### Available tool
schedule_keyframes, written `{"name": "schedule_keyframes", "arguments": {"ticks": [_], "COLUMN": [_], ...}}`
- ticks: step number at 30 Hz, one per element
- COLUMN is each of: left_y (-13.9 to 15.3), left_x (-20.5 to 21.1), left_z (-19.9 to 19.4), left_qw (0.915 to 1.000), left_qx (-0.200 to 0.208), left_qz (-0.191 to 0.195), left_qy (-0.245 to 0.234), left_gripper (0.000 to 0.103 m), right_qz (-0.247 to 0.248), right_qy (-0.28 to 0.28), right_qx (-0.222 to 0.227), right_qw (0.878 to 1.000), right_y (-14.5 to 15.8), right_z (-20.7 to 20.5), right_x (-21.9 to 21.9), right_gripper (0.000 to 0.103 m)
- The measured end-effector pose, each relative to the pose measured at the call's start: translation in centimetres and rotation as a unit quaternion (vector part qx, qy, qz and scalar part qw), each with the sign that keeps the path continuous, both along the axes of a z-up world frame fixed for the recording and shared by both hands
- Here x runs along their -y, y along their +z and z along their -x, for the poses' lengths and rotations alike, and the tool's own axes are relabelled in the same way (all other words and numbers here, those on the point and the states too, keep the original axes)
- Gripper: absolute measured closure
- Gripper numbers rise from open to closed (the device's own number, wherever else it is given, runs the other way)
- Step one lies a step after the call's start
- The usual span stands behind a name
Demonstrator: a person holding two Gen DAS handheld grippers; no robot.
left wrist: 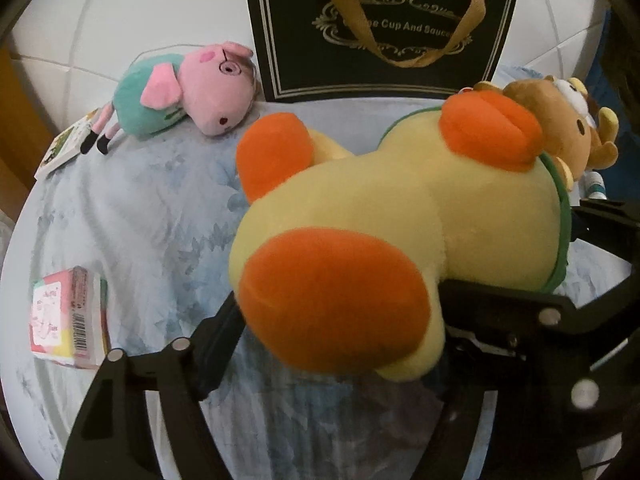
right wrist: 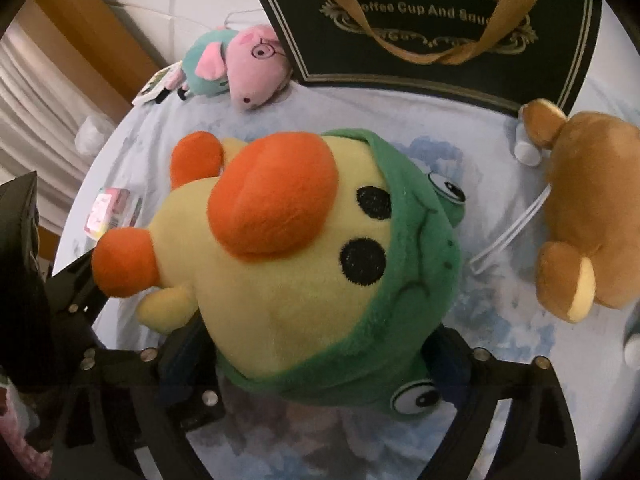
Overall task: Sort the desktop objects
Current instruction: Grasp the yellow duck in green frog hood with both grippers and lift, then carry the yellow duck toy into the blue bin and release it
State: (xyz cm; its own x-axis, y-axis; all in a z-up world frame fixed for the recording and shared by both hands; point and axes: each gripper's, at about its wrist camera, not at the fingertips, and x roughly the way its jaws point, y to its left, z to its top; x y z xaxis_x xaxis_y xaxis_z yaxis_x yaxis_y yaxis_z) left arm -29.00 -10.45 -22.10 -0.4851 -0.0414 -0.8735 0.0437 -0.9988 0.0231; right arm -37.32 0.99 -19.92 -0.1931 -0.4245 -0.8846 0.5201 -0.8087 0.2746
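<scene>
Pale blue leaf-print cloth (left wrist: 152, 208) covers your tabletop before white wall tiles (left wrist: 80, 20); your left gripper (left wrist: 340, 332) and right gripper (right wrist: 320, 364) both pinch the yellow duck plush (right wrist: 280, 280).

Yellow duck (right wrist: 280, 280) with orange beak and feet, green hood. Pink pig (left wrist: 188, 92) in teal. Brown bear (right wrist: 592, 216). Black bag (left wrist: 380, 28), gold trim. Pale blue leaf-print cloth (left wrist: 152, 208).

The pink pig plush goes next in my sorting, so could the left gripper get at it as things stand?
Probably not yet: the left gripper is closed on the yellow duck plush, which fills it. The pink pig plush lies uncovered beside the black gift bag, nothing on it.
</scene>
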Motion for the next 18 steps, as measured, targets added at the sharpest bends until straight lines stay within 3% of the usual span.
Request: {"name": "schedule_keyframes", "arguments": {"ticks": [6,18], "left_y": [2.6,12.4], "left_x": [-0.8,-3.5], "left_z": [-2.0,-9.2], "left_qw": [0.9996,0.9919], "left_qx": [-0.026,-0.122], "left_qz": [0.010,0.021], "left_qy": [-0.002,-0.027], "left_gripper": [0.028,0.028], "right_qz": [0.007,0.025], "right_qy": [0.006,-0.009], "right_qx": [-0.021,-0.102], "right_qw": [1.000,0.994], "right_y": [2.0,11.8], "right_z": [-1.3,-8.6], "right_x": [-0.6,-3.6], "right_gripper": [0.013,0.013]}}
